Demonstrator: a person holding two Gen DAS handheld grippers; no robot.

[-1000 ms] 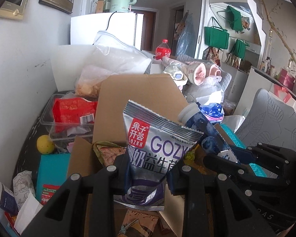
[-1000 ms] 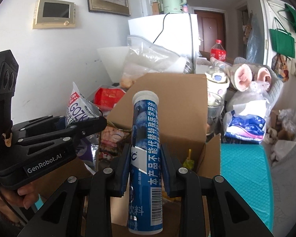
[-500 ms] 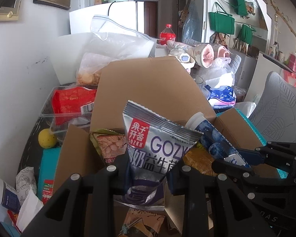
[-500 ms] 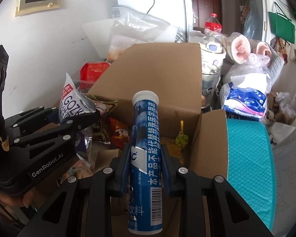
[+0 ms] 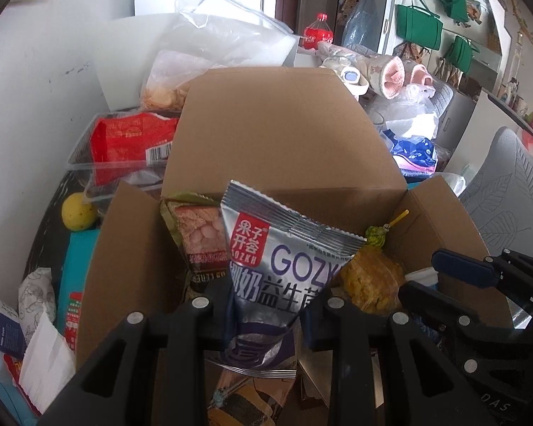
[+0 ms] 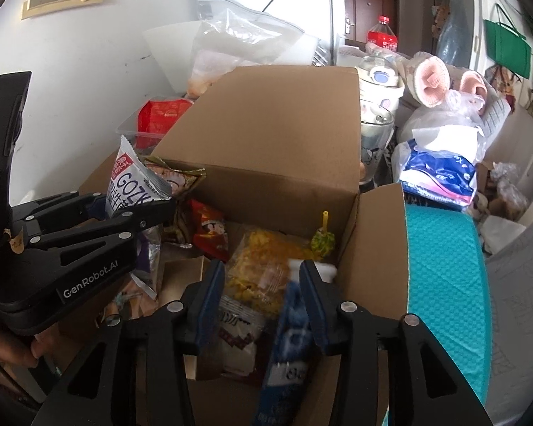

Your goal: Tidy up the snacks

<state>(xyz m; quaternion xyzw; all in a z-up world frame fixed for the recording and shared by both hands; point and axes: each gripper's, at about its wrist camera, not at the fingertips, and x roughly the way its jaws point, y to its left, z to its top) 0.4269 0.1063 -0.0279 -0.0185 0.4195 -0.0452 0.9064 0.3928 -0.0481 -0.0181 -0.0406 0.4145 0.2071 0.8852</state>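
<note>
An open cardboard box (image 5: 280,135) holds several snack packets. Over the box's left half, my left gripper (image 5: 266,305) is shut on a silver GOZK pouch (image 5: 284,259) that stands upright; that gripper (image 6: 131,206) and pouch (image 6: 135,184) also show in the right wrist view. My right gripper (image 6: 263,284) hangs over the box's right half and its jaws are opening. A blue tube with a white cap (image 6: 291,337) is between them, blurred and tilted, lying against the right finger and clear of the left pad. Below lie a yellow packet (image 6: 263,266) and a green lollipop (image 6: 321,241).
A clear bin with a red packet (image 5: 124,145) and a lemon (image 5: 78,211) sit left of the box. A teal padded mailer (image 6: 444,277) lies on the right. Behind the box are plastic bags, a cola bottle (image 5: 318,33) and plush slippers. A person's hand (image 6: 14,348) grips the left tool.
Both grippers sank toward the box, tilting further down. The right jaws spread apart, and the blue tube slipped down from upright and now tilts between them, blurred. The left grip is unchanged.
</note>
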